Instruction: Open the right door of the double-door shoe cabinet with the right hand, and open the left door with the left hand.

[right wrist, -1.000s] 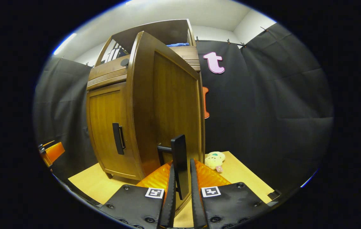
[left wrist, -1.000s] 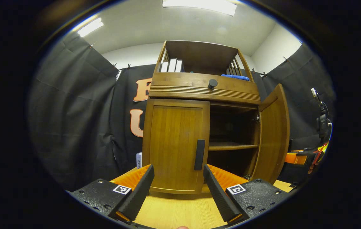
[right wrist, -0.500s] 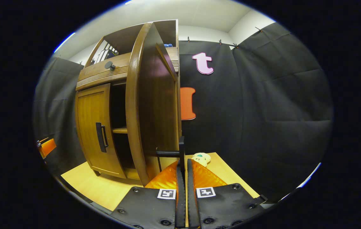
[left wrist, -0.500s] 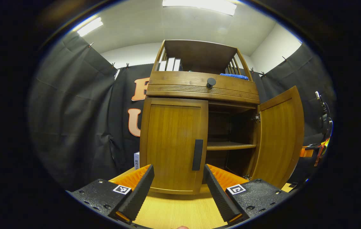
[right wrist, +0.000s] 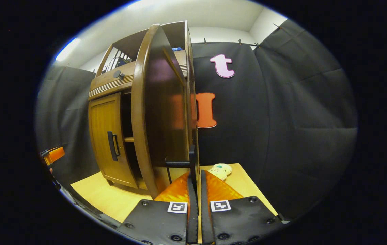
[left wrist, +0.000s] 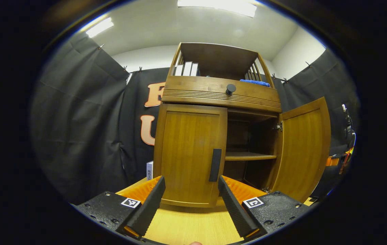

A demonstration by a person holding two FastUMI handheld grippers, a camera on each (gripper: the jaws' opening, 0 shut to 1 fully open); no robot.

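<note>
The wooden shoe cabinet (left wrist: pixel 220 93) stands ahead. Its right door (left wrist: pixel 304 146) is swung wide open, baring an inner shelf (left wrist: pixel 249 156). Its left door (left wrist: pixel 190 156) is closed, with a black vertical handle (left wrist: pixel 215 165). My left gripper (left wrist: pixel 190 204) is open, a short way in front of that door, its fingers to either side of the handle and not touching it. In the right gripper view, the right door (right wrist: pixel 161 112) is seen nearly edge-on, and my right gripper (right wrist: pixel 196 190) is shut on that door's black handle (right wrist: pixel 192 163). The closed left door (right wrist: pixel 106 136) lies beyond.
The cabinet stands on a light wooden surface (left wrist: pixel 193 228). A drawer with a round black knob (left wrist: pixel 230 89) sits above the doors, with books (left wrist: pixel 186 69) and a blue cloth (left wrist: pixel 254 82) on top. A small plush toy (right wrist: pixel 221 170) lies right of the open door.
The right door has swung further open, pulled by my right gripper on its handle. My left gripper has stayed open in front of the left door, barely moving.
</note>
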